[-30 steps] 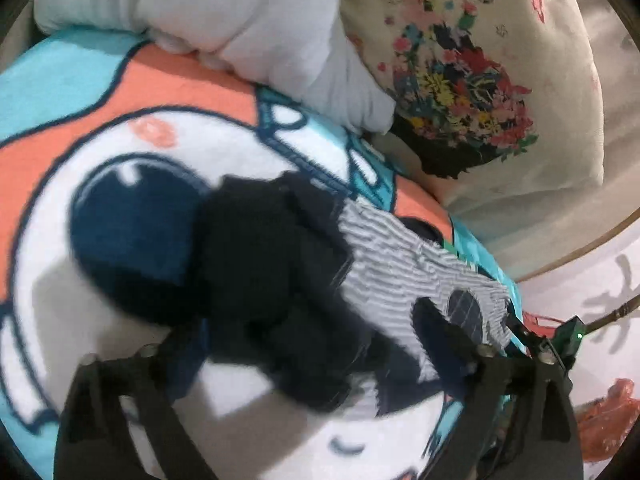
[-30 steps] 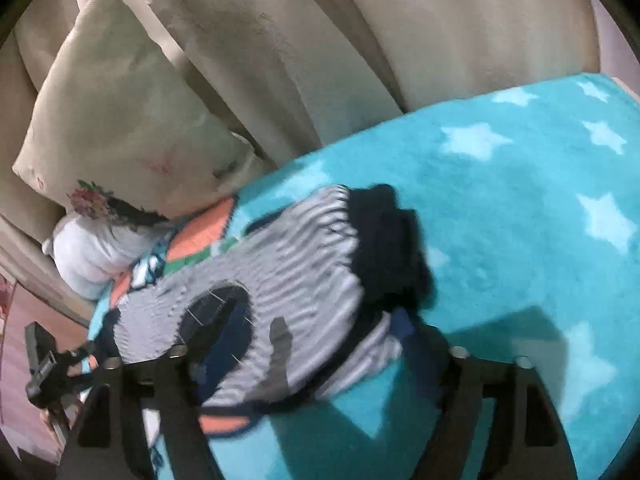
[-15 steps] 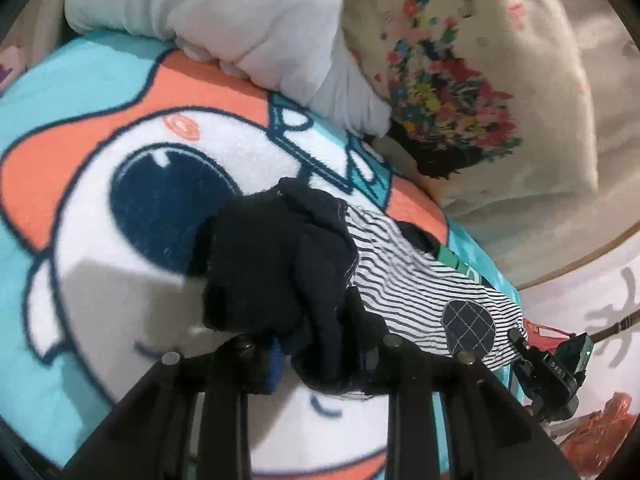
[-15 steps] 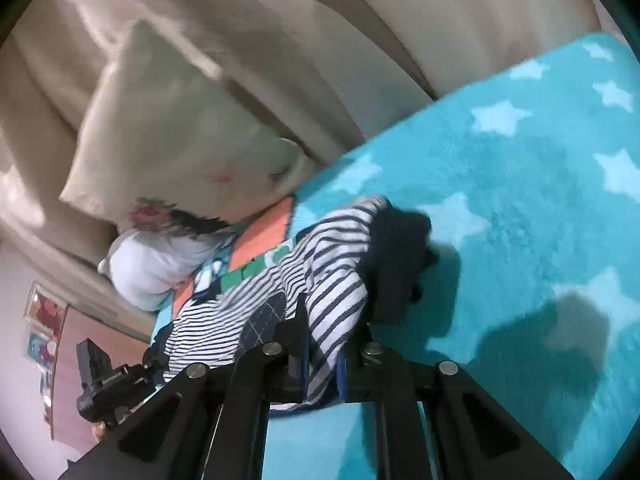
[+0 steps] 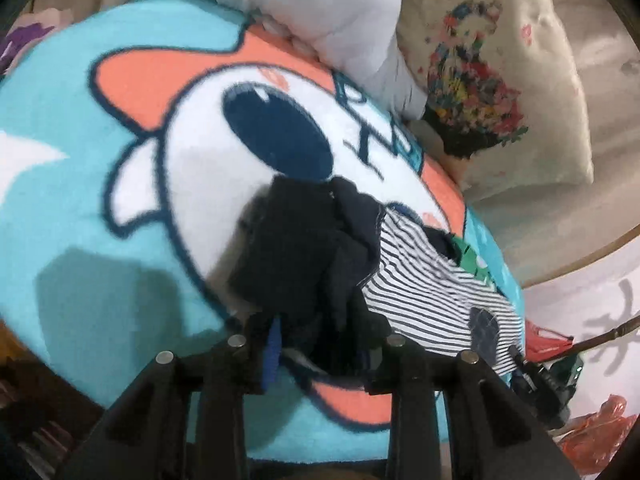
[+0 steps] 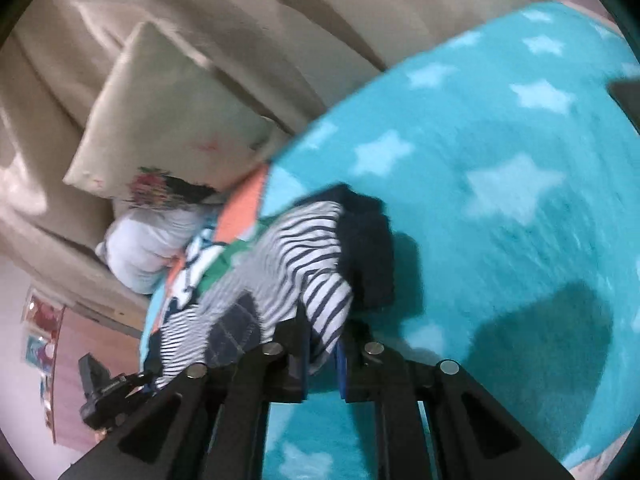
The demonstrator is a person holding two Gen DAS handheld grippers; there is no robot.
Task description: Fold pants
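Note:
The pants (image 5: 424, 280) are small, striped navy and white with dark navy cuffs and a checked knee patch, and they lie bunched on a turquoise cartoon blanket (image 5: 100, 200). My left gripper (image 5: 320, 348) pinches the dark navy end (image 5: 296, 248). Its jaws are opening slightly, with the cloth still pressed between the pads. In the right wrist view, my right gripper (image 6: 324, 348) grips a striped fold of the pants (image 6: 288, 264). Its jaws are also easing open, and the fabric is still held. The garment stretches between the two grippers.
A floral cream pillow (image 5: 500, 80) and a white cushion (image 5: 320, 12) lie at the blanket's far edge, against beige upholstery (image 6: 280, 12). The star-patterned part of the blanket (image 6: 500, 200) spreads to the right. A black device (image 6: 108, 392) shows at the pants' far end.
Both grippers went from wide open over the pants to closed on the fabric. They then pulled back across the blanket, dragging the pants along and stretching them.

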